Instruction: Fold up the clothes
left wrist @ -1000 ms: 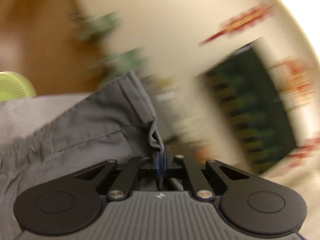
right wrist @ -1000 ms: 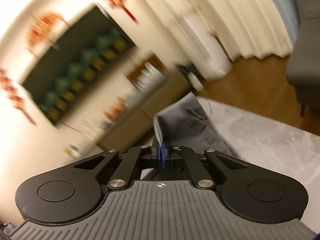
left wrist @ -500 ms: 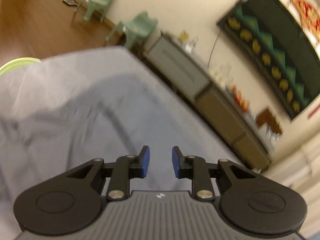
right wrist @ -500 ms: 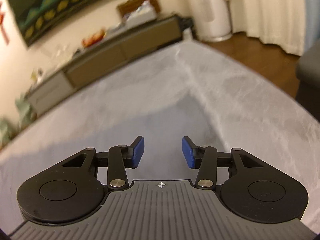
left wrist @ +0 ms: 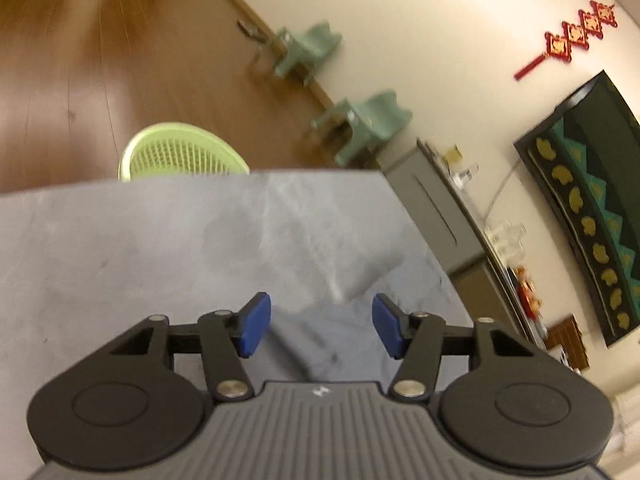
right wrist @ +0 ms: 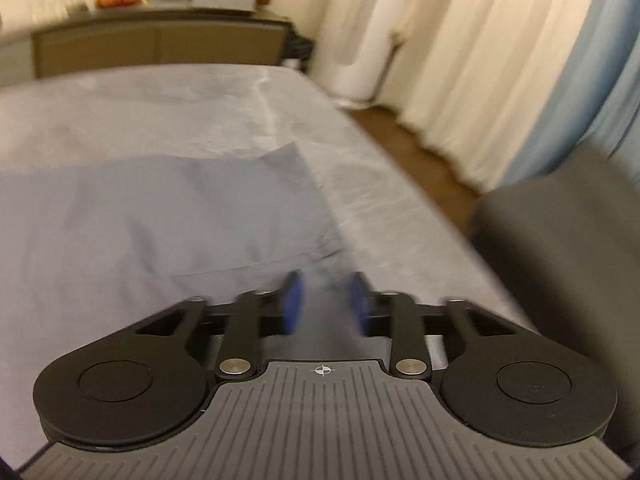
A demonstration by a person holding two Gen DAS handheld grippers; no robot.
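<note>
With both grippers, left gripper point(left wrist: 321, 326) just widened, right gripper point(right wrist: 325, 304) just narrowed, empty, the garment point(right wrist: 180, 216) could be snagged and rumpled

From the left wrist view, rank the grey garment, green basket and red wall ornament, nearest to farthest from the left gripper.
1. grey garment, lying under the left gripper.
2. green basket, beyond the table's far edge, left.
3. red wall ornament, high on the wall, right.

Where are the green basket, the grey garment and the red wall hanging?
green basket point(left wrist: 180, 152): left wrist view, mesh side.
grey garment point(right wrist: 168, 216): right wrist view, flat middle.
red wall hanging point(left wrist: 576, 34): left wrist view, middle tile.
</note>
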